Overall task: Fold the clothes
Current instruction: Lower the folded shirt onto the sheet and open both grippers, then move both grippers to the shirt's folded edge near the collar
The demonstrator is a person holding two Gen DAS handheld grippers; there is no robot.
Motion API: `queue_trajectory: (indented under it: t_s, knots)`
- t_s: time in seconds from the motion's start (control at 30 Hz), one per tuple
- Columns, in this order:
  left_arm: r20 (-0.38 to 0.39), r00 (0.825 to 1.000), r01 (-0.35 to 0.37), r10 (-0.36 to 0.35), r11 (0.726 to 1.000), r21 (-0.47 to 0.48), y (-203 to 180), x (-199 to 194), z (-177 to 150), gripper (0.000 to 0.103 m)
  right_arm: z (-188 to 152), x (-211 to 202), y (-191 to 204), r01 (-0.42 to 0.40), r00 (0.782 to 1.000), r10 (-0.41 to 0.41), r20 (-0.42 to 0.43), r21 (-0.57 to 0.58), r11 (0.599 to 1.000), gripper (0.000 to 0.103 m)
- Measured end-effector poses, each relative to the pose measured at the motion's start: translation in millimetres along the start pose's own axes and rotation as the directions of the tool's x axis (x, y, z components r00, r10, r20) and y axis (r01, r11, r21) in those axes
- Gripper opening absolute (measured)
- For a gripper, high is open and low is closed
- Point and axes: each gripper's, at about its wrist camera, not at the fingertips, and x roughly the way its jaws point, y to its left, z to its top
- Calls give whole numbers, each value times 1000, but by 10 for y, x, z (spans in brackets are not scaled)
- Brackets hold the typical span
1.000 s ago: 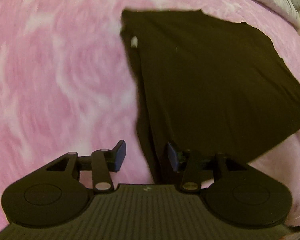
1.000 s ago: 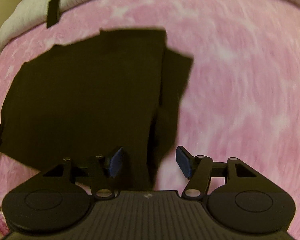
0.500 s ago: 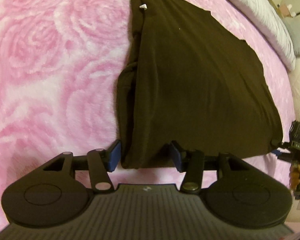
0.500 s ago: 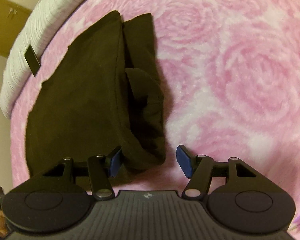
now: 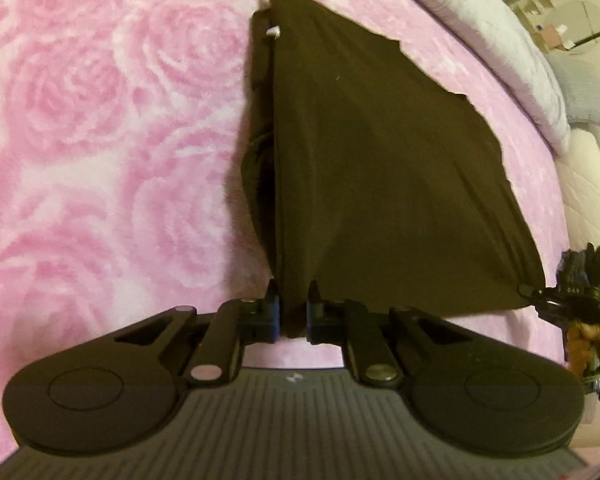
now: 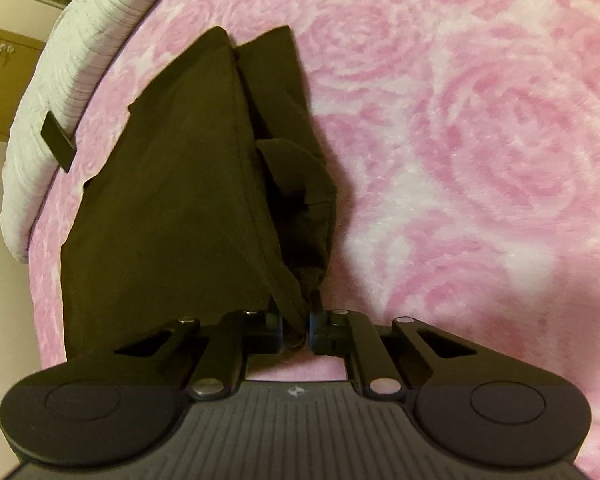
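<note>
A dark brown garment [image 5: 372,168] lies partly folded on the pink rose-patterned blanket [image 5: 100,140], with a small white tag [image 5: 272,32] near its far end. My left gripper [image 5: 293,312] is shut on the garment's near left corner. In the right wrist view the same garment [image 6: 172,208] lies with a bunched sleeve along its right side. My right gripper [image 6: 296,320] is shut on the garment's near right corner. The right gripper also shows at the right edge of the left wrist view [image 5: 540,294], holding the cloth's corner.
A white quilted cover [image 5: 500,40] runs along the bed's far edge, also seen in the right wrist view [image 6: 60,80] with a black strip [image 6: 58,140] on it. Wooden furniture [image 6: 4,60] stands beyond. Pink blanket [image 6: 500,160] spreads to the right.
Both grippers came down to the garment's near edge and closed on its two corners. Half a second ago both were open around the cloth.
</note>
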Motion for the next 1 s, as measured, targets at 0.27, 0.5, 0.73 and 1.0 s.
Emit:
queue_trajectory:
  t_s: [0.27, 0.5, 0.73, 1.0]
  knots:
    - [-98, 995, -9, 10, 1000, 14, -101, -418, -644, 8, -481, -554, -94, 32, 996, -36, -80, -53, 998, 7]
    - [-242, 970, -49, 29, 996, -77, -14, -555, -1628, 9, -1302, -868, -518, 112, 977, -111, -184, -6, 994, 7]
    - [-330, 939, -103, 96, 995, -4, -37, -437, -1755, 18, -1650, -901, -596, 187, 950, -206, -234, -99, 977, 37]
    - [-168, 964, -192, 205, 977, 91, 65, -681, -1071, 24, -1218, -1226, -295, 272, 962, -271, 35, -232, 934, 38]
